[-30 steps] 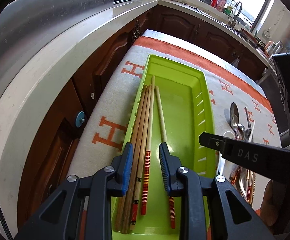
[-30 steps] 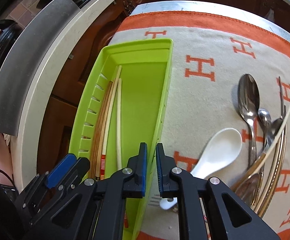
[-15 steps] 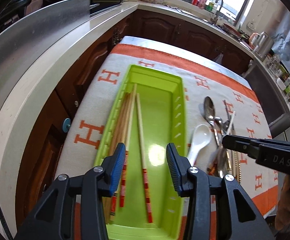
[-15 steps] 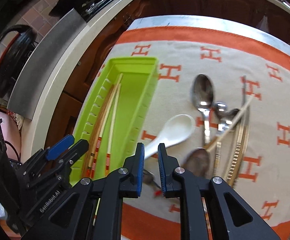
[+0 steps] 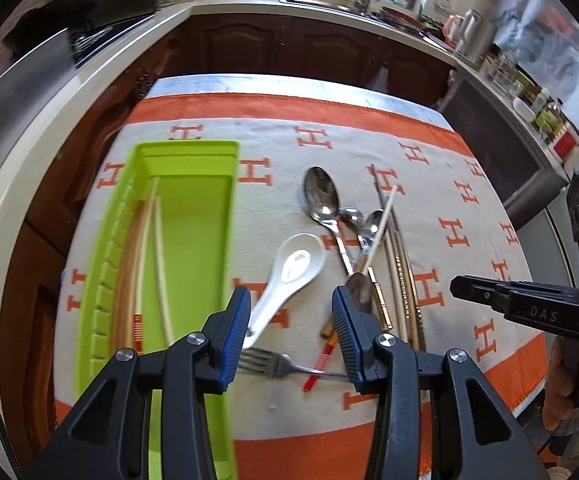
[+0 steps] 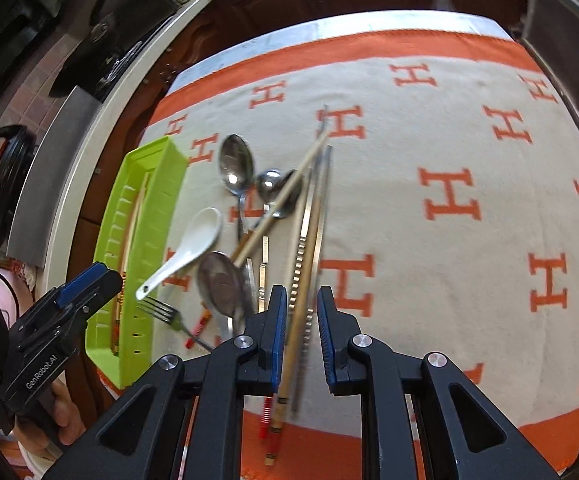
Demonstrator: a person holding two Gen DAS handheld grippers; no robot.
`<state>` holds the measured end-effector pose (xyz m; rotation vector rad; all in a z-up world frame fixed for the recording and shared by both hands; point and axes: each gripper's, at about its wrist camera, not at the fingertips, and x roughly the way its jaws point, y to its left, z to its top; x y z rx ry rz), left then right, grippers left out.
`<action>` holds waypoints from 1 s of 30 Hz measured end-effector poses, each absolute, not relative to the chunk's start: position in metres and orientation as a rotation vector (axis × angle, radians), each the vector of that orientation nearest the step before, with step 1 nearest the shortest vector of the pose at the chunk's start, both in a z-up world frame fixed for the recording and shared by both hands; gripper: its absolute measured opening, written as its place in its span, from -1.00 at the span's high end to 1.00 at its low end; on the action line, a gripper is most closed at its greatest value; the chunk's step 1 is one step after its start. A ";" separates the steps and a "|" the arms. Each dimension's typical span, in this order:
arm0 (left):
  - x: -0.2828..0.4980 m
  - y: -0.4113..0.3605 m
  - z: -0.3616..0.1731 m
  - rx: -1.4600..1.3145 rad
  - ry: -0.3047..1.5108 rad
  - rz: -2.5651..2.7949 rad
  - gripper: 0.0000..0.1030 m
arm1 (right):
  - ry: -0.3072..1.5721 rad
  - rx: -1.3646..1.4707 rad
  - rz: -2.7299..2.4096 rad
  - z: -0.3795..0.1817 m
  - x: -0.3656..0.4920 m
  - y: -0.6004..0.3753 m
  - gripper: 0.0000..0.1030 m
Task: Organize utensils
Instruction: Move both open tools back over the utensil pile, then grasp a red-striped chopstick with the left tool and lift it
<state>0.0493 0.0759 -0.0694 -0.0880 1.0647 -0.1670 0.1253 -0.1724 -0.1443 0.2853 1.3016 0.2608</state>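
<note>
Lime-green plastic tray (image 5: 193, 184) lies on the left of an orange-and-cream cloth (image 6: 449, 128), already holding several wooden chopsticks (image 5: 145, 248) along its slotted wall. To its right sits the unsorted pile: a white ceramic spoon (image 5: 289, 276), steel spoons (image 5: 321, 196), a fork (image 5: 265, 362) and more chopsticks (image 6: 301, 264). The left gripper (image 5: 289, 334) hovers over the white spoon's handle and the fork, jaws wide apart and empty. The right gripper (image 6: 301, 340) has its jaws open on either side of the loose chopsticks, not yet closed on them. The step in hand looks like picking the next utensil; next, the right jaws likely need to lower and close on one chopstick, then carry it to the tray
</note>
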 end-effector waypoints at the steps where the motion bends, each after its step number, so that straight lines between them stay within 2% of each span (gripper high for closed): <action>1: 0.052 0.069 -0.072 -0.078 1.073 -0.175 0.21 | 1.306 0.298 0.262 -0.149 0.125 -0.177 0.69; 10: 0.081 0.029 -0.099 -0.029 1.142 -0.215 0.21 | 1.319 0.312 0.311 -0.170 0.140 -0.179 0.69; 23: 0.121 -0.047 -0.123 0.200 1.092 -0.335 0.26 | 1.313 0.324 0.343 -0.183 0.143 -0.190 0.69; 26: 0.129 -0.054 -0.132 0.222 1.100 -0.326 0.38 | 1.311 0.333 0.343 -0.186 0.142 -0.194 0.69; 27: 0.131 -0.055 -0.135 0.224 1.107 -0.326 0.50 | 1.312 0.335 0.343 -0.187 0.142 -0.196 0.69; 28: 0.133 -0.056 -0.139 0.226 1.118 -0.325 0.70 | 1.312 0.339 0.343 -0.188 0.142 -0.197 0.69; 30: 0.133 -0.056 -0.142 0.223 1.104 -0.336 0.85 | 1.312 0.344 0.344 -0.191 0.142 -0.200 0.69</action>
